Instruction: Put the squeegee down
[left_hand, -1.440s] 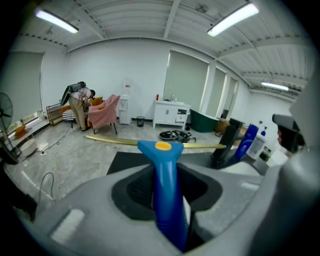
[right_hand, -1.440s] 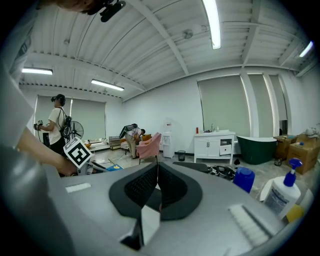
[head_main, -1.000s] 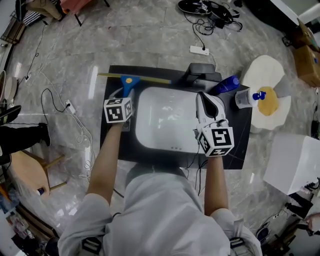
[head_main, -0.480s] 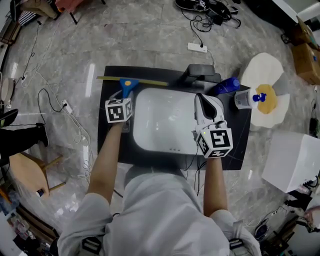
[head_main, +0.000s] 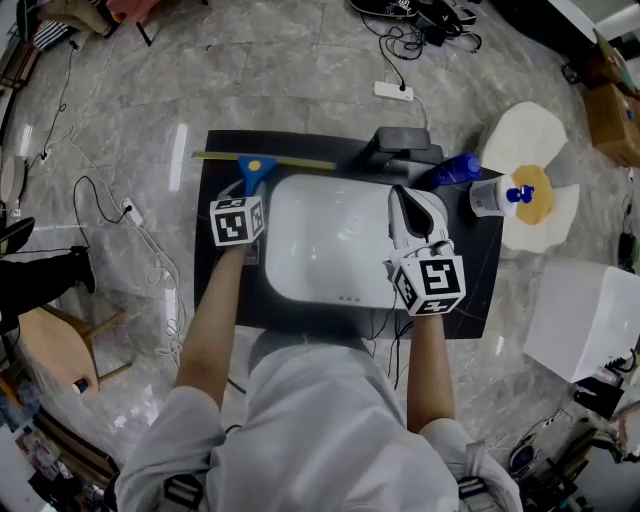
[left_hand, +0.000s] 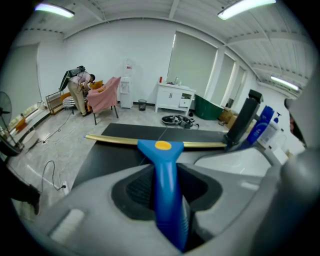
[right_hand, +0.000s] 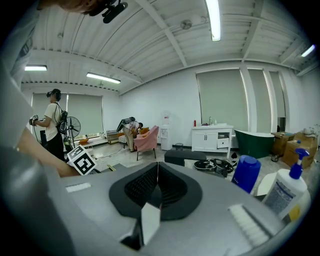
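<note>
The squeegee has a blue handle and a long yellow blade; the blade runs along the far left edge of the black mat. My left gripper is shut on the handle. In the left gripper view the handle runs straight out between the pads of that gripper, and the blade lies low over the mat, contact unclear. My right gripper hovers over the right side of the white basin; in the right gripper view it is shut with nothing in it.
A black block stands behind the basin, with a blue bottle and a white spray bottle to its right. A round white rug, a white box, a power strip and cables lie on the floor.
The left gripper and the squeegee have sunk slightly toward the mat. The right gripper has kept still.
</note>
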